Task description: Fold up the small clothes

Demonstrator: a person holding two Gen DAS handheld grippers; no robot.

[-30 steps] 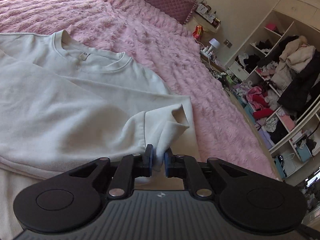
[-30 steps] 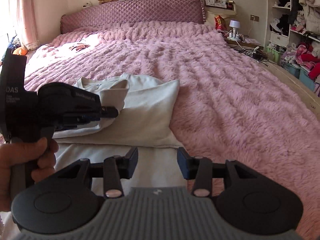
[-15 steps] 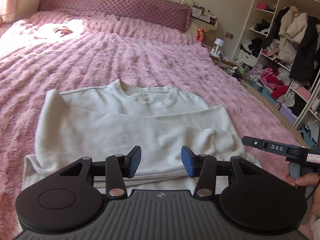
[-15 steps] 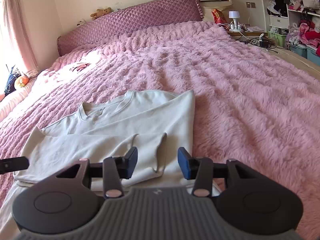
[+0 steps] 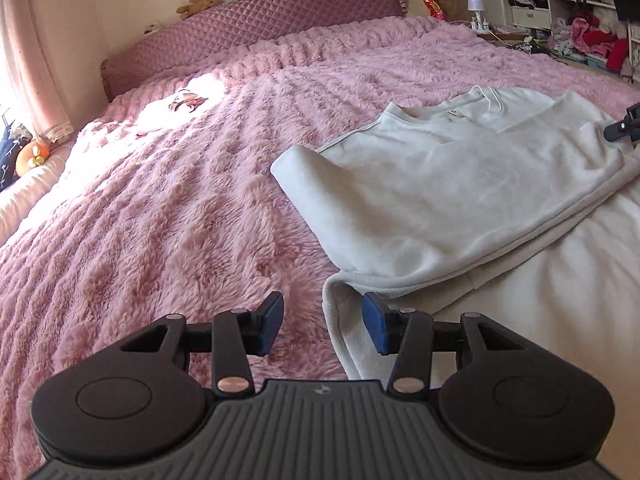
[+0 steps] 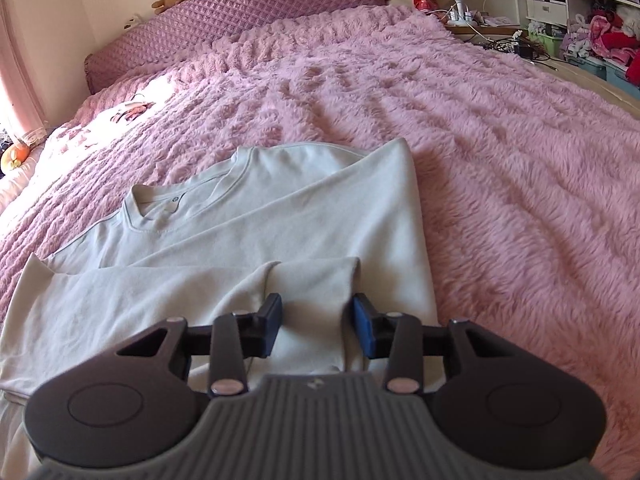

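While our 2 grippers hover, the white sweatshirt (image 6: 256, 240) lies folded on the pink blanket (image 6: 500, 160).
We see the left gripper (image 5: 322, 322) gaping at the hem; the right gripper (image 6: 316, 326), just narrowing, straddles the sleeve cuff (image 6: 316, 280) unclamped.

Bedroom: pink furry bed (image 6: 480, 128), quilted headboard (image 6: 240, 12).

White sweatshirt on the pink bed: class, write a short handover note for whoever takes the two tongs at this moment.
Left tongs: open, holding nothing, at the near left corner of the hem; they have just let go of a sleeve.
Right tongs: open, jaws just closing a little, straddling the folded sleeve cuff without pinching it.
White sweatshirt: flat on the pink blanket, collar towards the headboard.
Done: both sleeves folded across the chest.
Left: probably grip the hem at both corners, fold it up towards the collar, then smooth the bundle.
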